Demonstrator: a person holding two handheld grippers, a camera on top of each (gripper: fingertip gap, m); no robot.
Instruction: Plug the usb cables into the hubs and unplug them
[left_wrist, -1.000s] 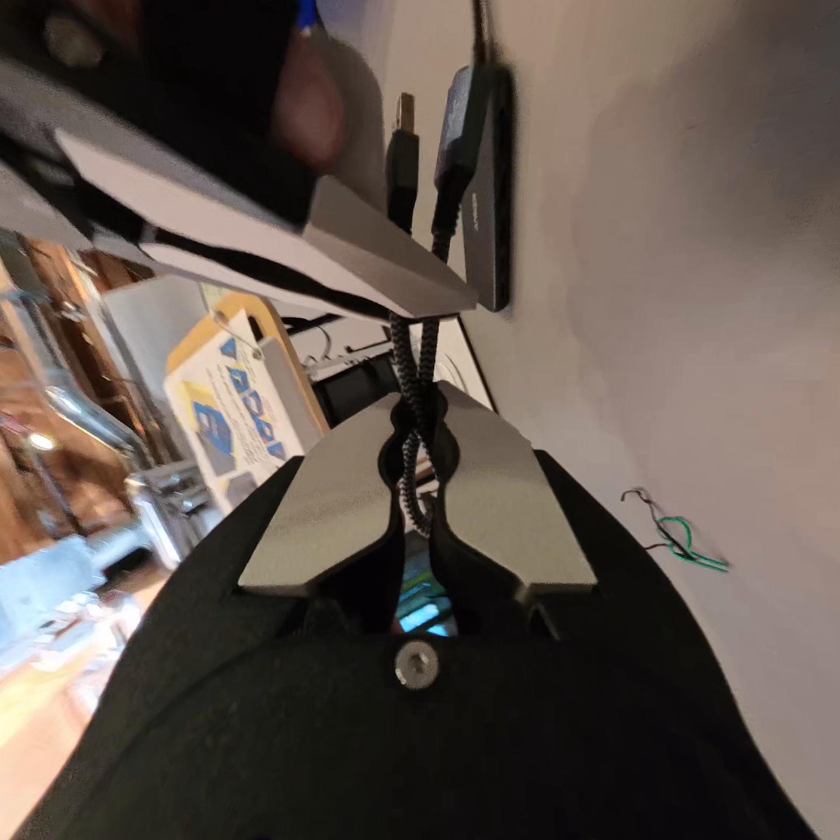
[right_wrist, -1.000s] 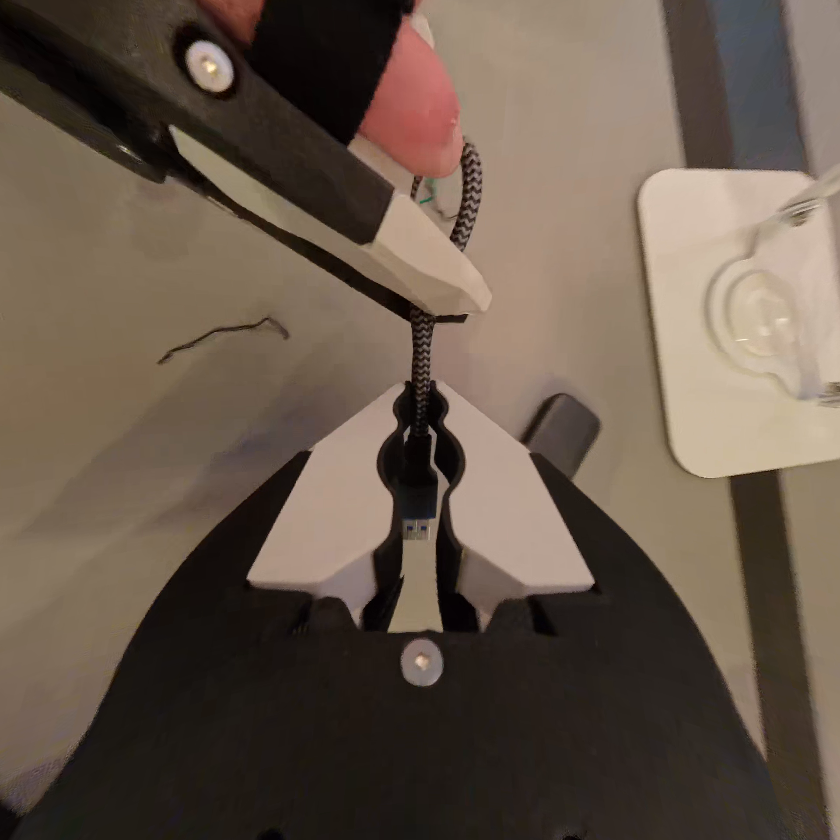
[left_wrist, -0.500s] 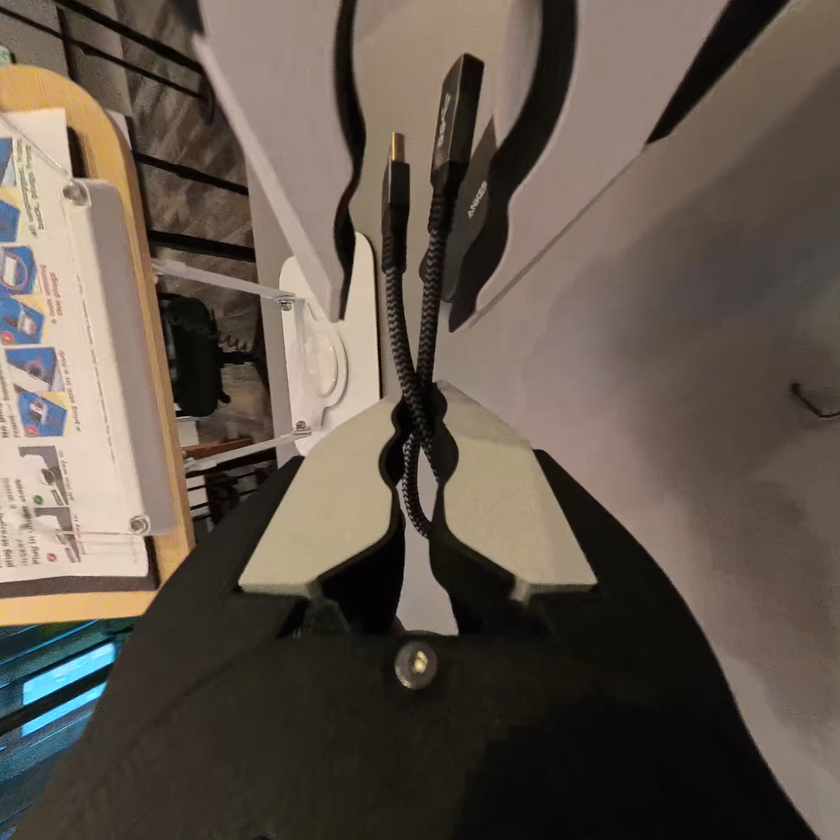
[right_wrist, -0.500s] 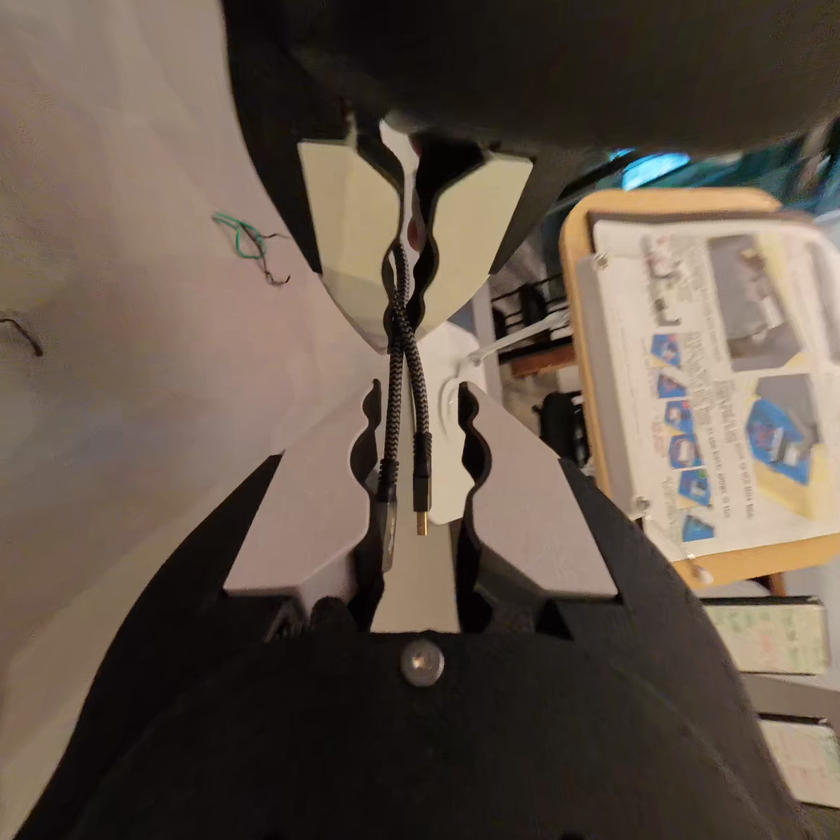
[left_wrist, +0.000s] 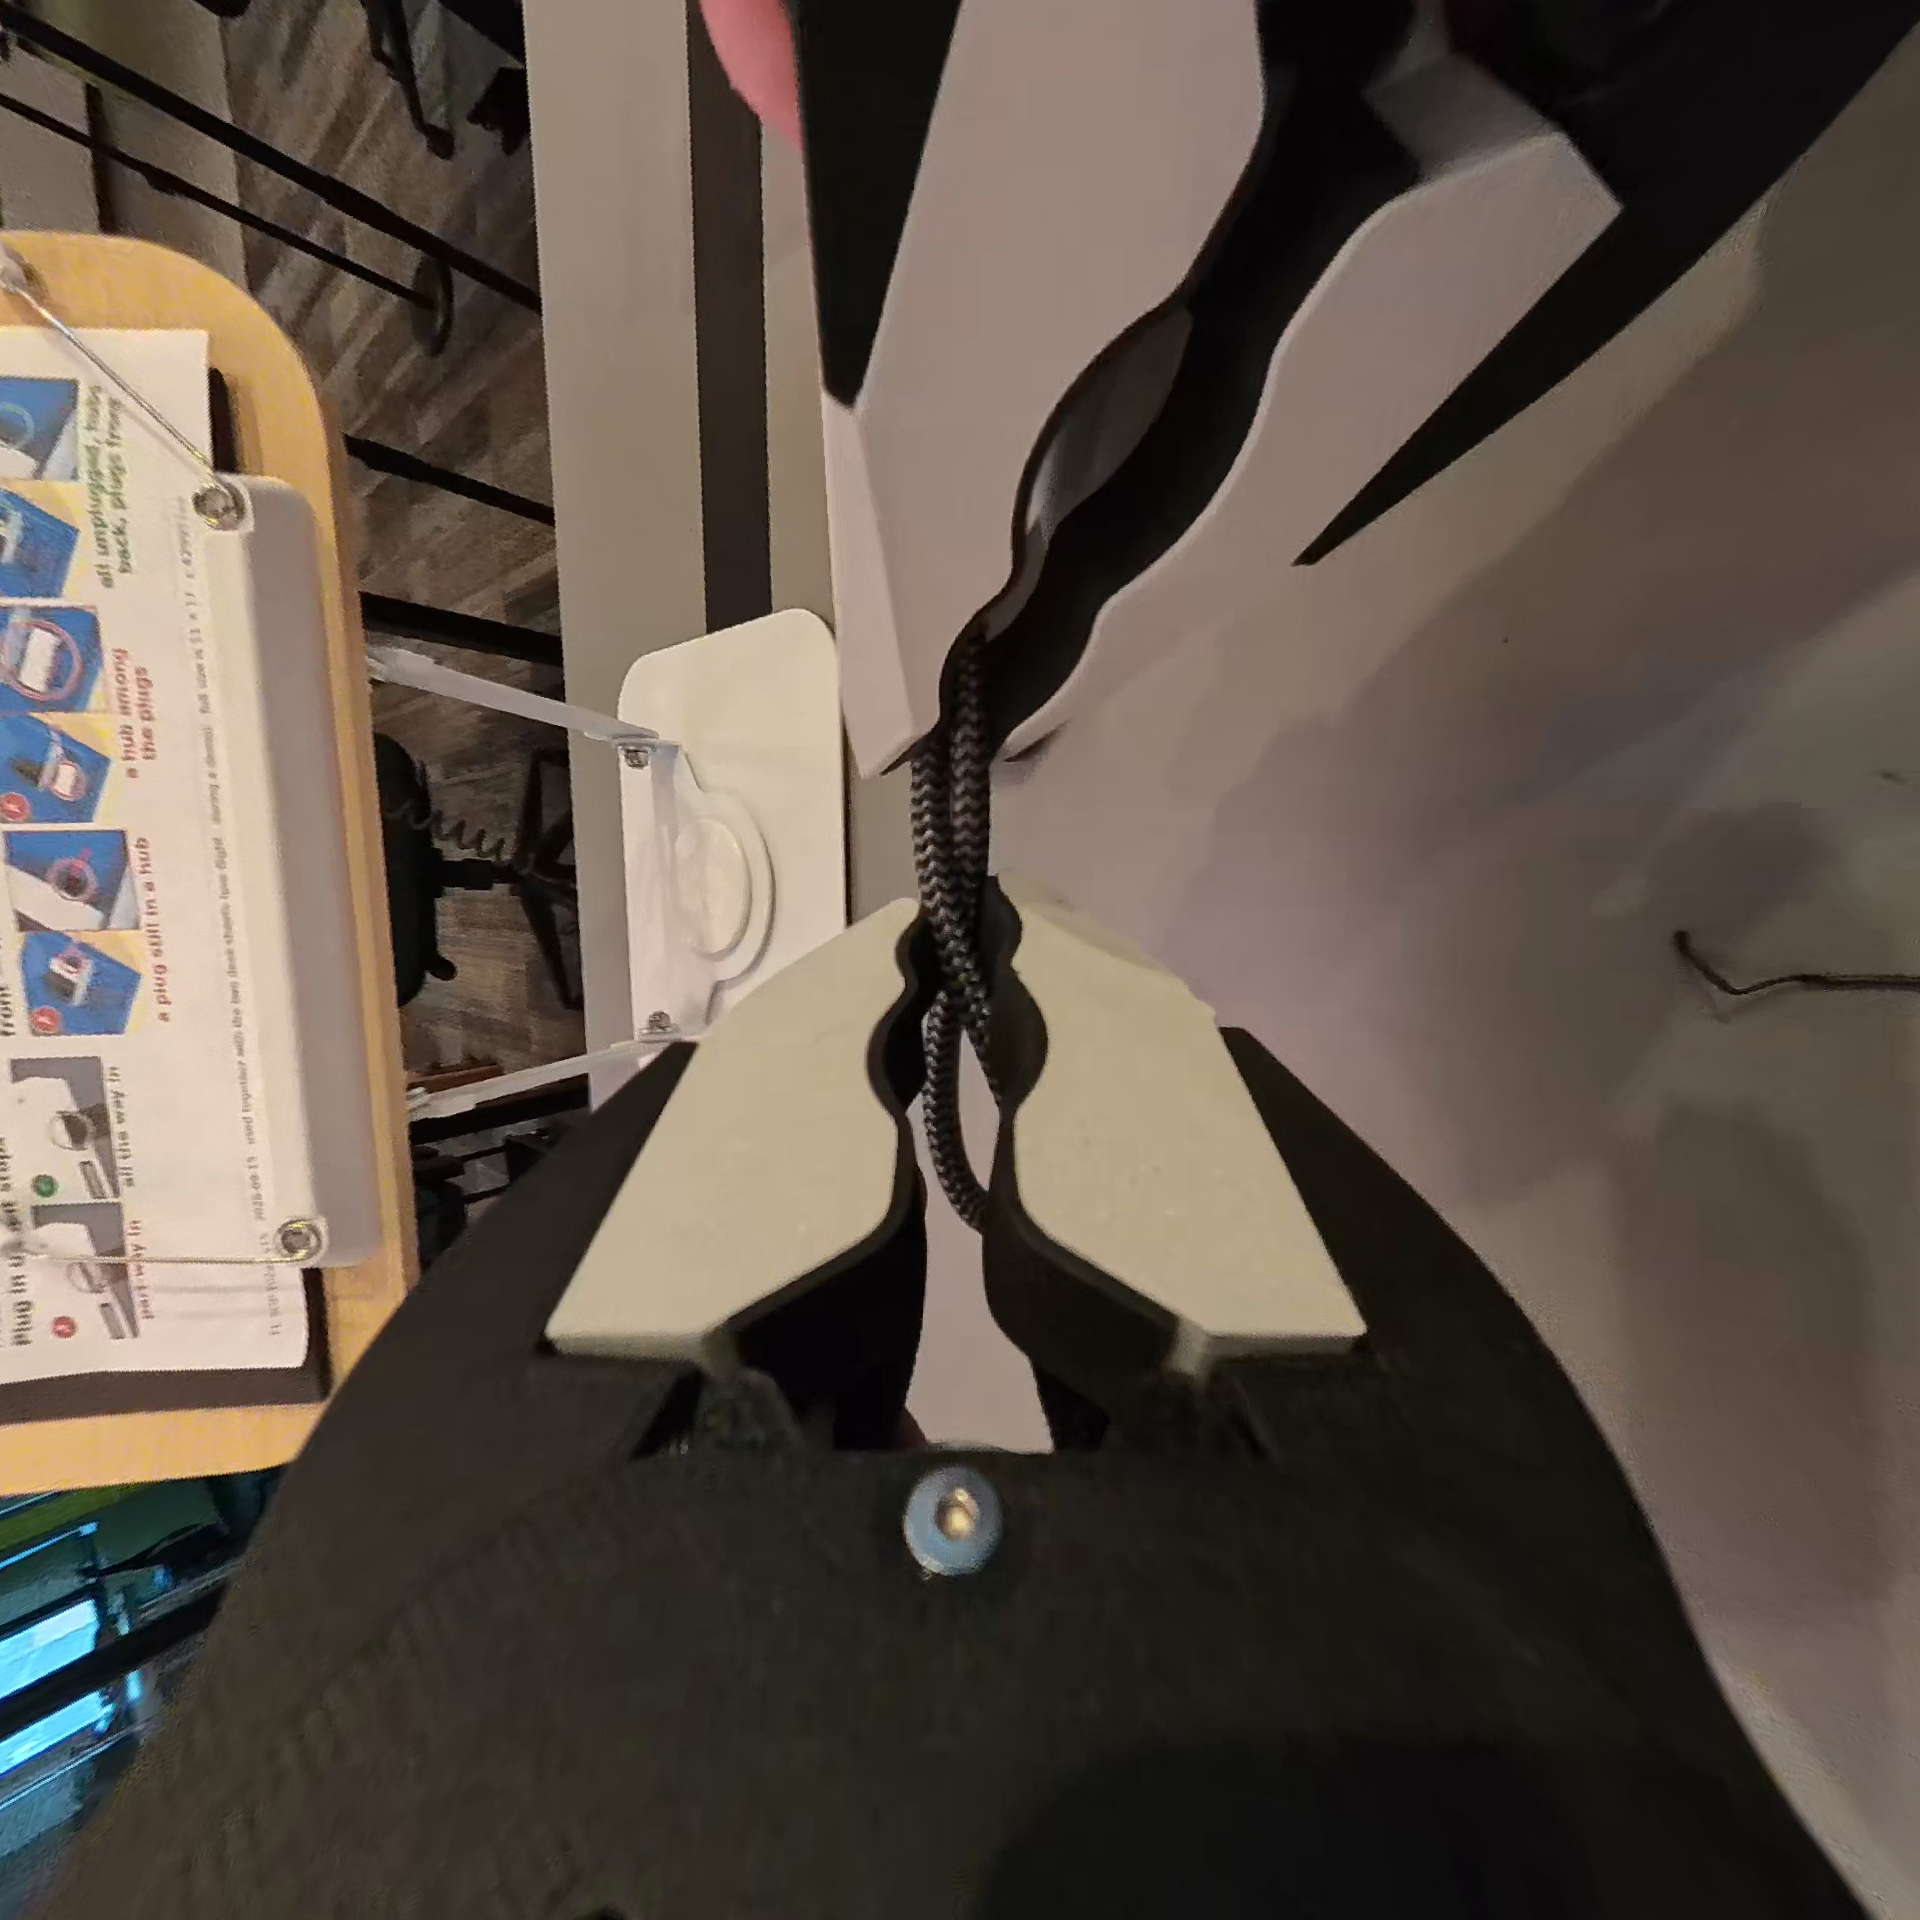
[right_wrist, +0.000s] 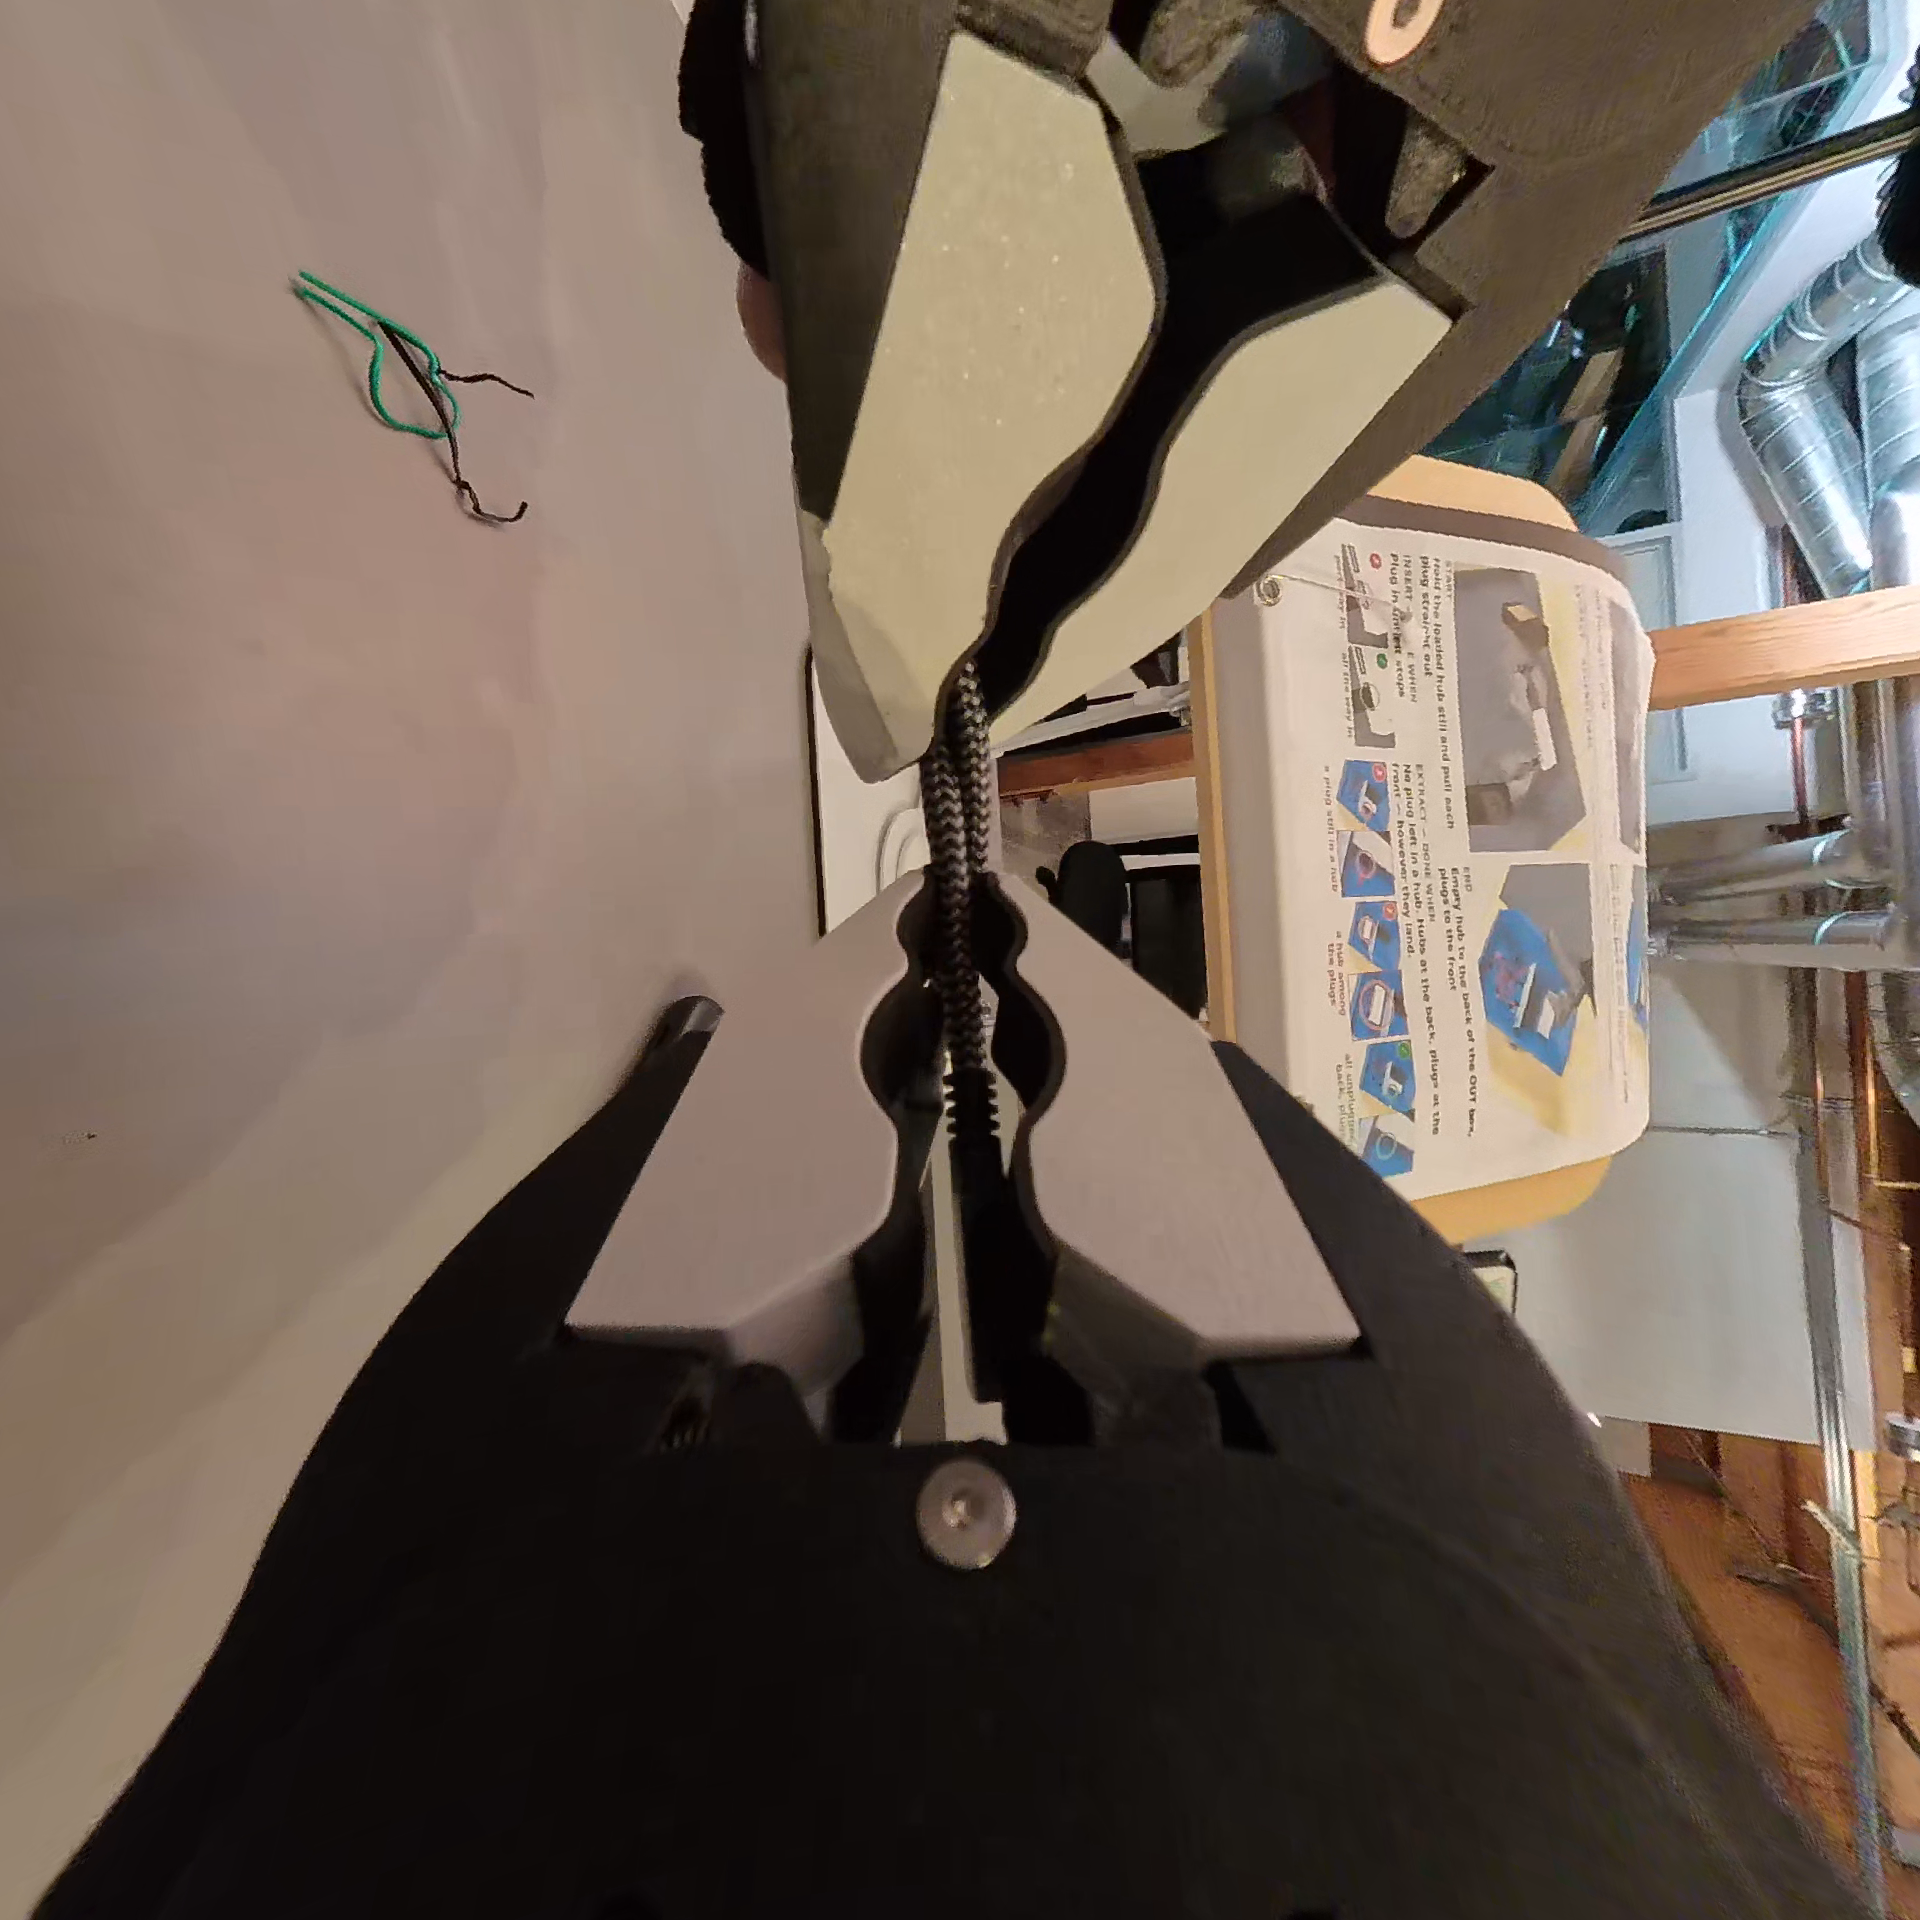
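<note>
Both wrist views are dimly and warmly lit, with soft, diffuse shadows spread over the pale worktop (left_wrist: 1558, 1039). Wide-angle optics bow straight lines toward the picture edges. The left gripper (left_wrist: 961, 935) is sharp at its tips, while the right gripper (left_wrist: 1039, 665) facing it is softened by blur. A small glare spot marks the screw (right_wrist: 964, 1525). Cool bluish light (left_wrist: 62, 1683) shows at the lower left.

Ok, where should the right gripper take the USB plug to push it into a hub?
On the black plug body, just past its ribbed strain relief, not the braided cable, which is limp and doubled. Close the fingers of the right gripper across its sides, tip left free. It now points back into that gripper, so it likely needs turning outward first.
</note>
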